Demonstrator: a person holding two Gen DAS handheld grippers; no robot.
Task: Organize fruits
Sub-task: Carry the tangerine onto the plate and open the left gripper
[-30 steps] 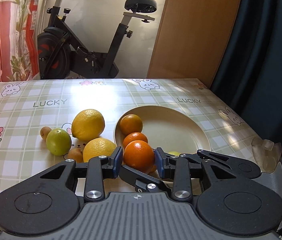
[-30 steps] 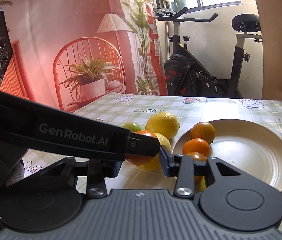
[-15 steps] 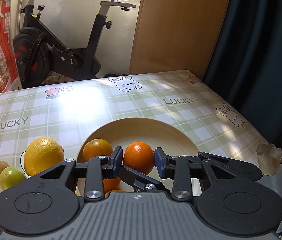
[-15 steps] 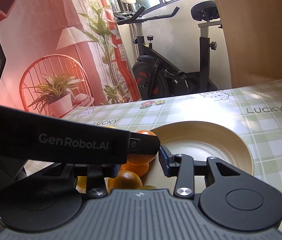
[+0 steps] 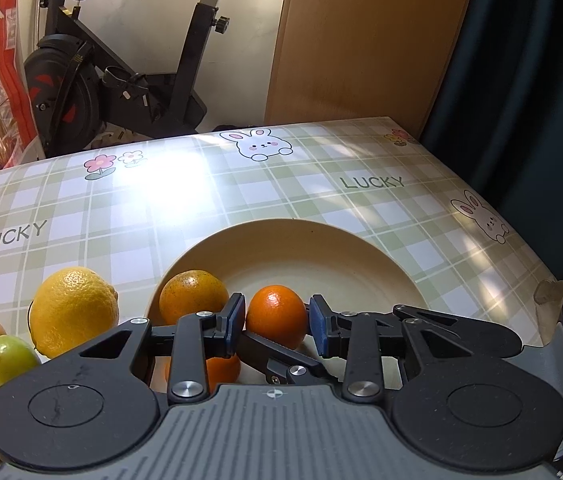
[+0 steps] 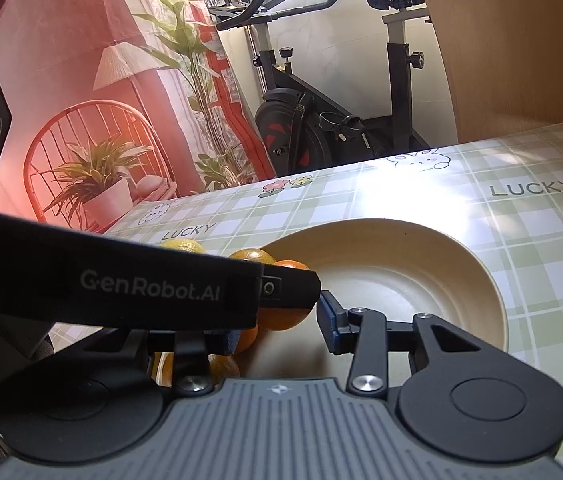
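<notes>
Both grippers have carried over to the plate (image 5: 361, 248); left gripper (image 5: 276, 322) clamps an orange (image 5: 276, 320) above its near rim — right gripper (image 6: 281, 312), narrow, seems empty.

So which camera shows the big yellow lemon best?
The left wrist view: the whole lemon sits in plain sight on the tablecloth, left of the plate. In the right wrist view only a thin yellow top peeks above the left gripper's black body.
</notes>
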